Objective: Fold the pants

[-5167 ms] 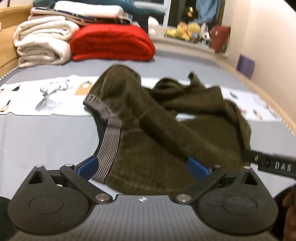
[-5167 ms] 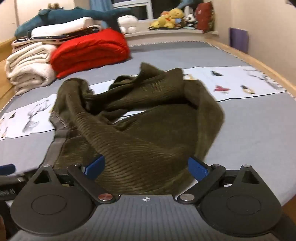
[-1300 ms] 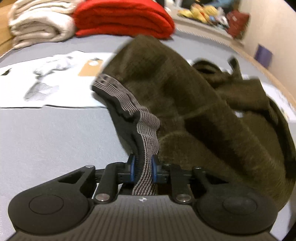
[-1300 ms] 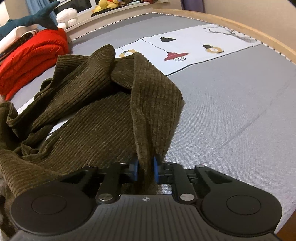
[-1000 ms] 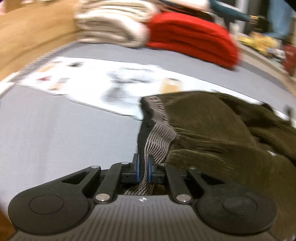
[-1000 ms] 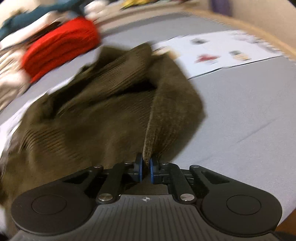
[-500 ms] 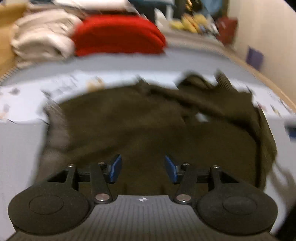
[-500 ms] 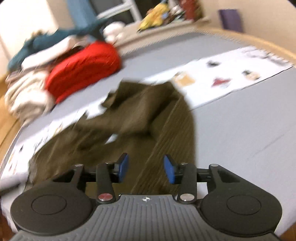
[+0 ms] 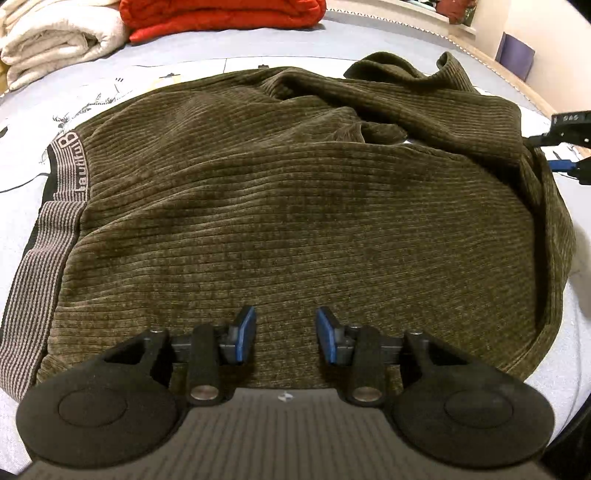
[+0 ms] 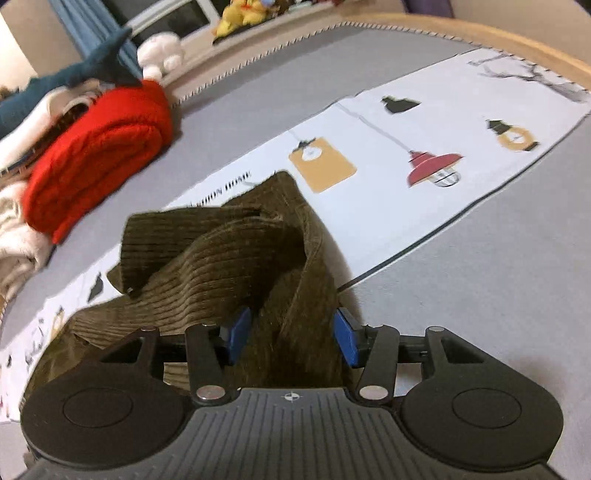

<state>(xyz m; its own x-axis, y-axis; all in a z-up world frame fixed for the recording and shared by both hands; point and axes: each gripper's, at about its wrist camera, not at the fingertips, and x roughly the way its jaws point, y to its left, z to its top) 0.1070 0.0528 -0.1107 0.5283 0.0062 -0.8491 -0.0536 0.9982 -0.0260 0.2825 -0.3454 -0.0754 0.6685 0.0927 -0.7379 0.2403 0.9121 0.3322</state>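
The olive corduroy pants [image 9: 288,206] lie spread on the grey bed, with the striped grey waistband [image 9: 44,254] at the left and the legs bunched at the far right. My left gripper [image 9: 286,336] is open and empty, hovering over the near edge of the pants. In the right wrist view the rumpled leg ends [image 10: 236,258] lie in front of my right gripper [image 10: 291,336], which is open with a fold of cloth between its jaws. The right gripper's fingers [image 9: 565,140] show at the right edge of the left wrist view.
A red folded blanket [image 9: 221,14] and cream towels [image 9: 55,40] are stacked at the far left of the bed. A white printed sheet [image 10: 424,158] lies under the pants. The wooden bed rim [image 10: 480,37] curves along the far right, with plush toys [image 10: 243,18] behind.
Both grippers were shut on the pants a second ago, left on the waistband, right on a leg fold. Both have opened and let go; the pants now lie spread flatter.
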